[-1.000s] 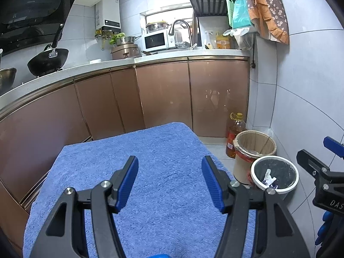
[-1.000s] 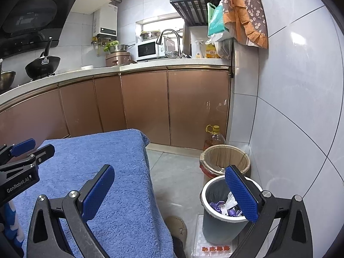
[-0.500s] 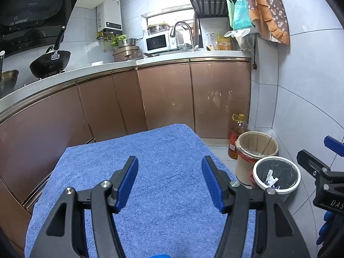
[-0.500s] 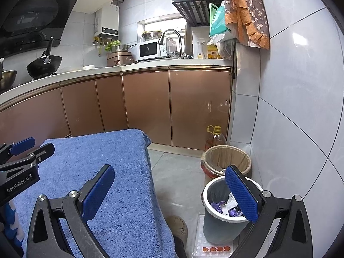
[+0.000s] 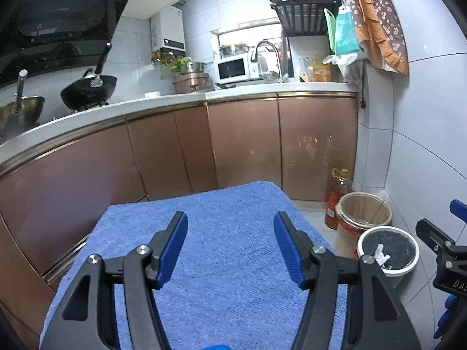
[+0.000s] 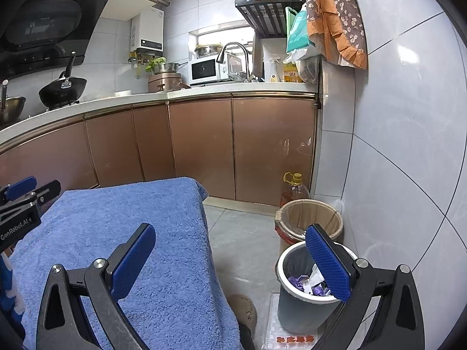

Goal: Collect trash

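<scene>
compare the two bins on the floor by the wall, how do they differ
The grey bin has a white rim and dark liner; the tan bin has a clear liner and a red band. The grey bin holds purple and white scraps; the tan bin shows no trash from here. The grey bin is nearer the camera. Both are round, open-topped and upright.

Blue towel (image 5: 227,262), copper-brown cabinet doors (image 5: 245,143), orange-and-brown flowered cloth (image 5: 379,20), purple scraps (image 6: 297,280) in grey bin (image 6: 294,309).
</scene>
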Motion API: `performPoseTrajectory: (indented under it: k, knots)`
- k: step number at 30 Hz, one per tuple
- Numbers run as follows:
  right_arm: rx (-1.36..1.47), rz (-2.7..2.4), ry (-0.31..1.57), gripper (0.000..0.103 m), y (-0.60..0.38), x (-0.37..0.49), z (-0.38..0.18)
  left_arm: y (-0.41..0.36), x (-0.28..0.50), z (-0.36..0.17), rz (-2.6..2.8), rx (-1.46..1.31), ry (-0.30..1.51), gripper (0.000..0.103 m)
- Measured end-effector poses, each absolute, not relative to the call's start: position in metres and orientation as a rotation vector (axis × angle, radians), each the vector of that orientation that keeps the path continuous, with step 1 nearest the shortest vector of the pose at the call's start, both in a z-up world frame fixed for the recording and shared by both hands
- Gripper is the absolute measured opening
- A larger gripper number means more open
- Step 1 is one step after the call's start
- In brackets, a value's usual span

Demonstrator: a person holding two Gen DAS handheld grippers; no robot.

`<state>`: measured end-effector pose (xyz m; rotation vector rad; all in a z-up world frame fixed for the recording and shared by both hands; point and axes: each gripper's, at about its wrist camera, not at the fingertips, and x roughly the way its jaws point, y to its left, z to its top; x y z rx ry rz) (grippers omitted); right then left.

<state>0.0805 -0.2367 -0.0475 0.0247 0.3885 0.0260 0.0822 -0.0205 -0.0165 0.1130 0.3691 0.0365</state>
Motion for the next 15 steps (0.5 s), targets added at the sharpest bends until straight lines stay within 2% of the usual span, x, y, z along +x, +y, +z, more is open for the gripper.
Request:
performPoseTrajectory:
  k: [2,15]
  knots:
    - [0.025,0.028,0.386,0.103,-0.237,0.080,-0.047,-0.019,0.080,-0.014,0.046,0.114,0.356,0.065]
    - [0.031,0.032,0.368,0.103,-0.238,0.075,-0.043,-0.016,0.073,-0.003,0.040,0.122,0.321,0.065]
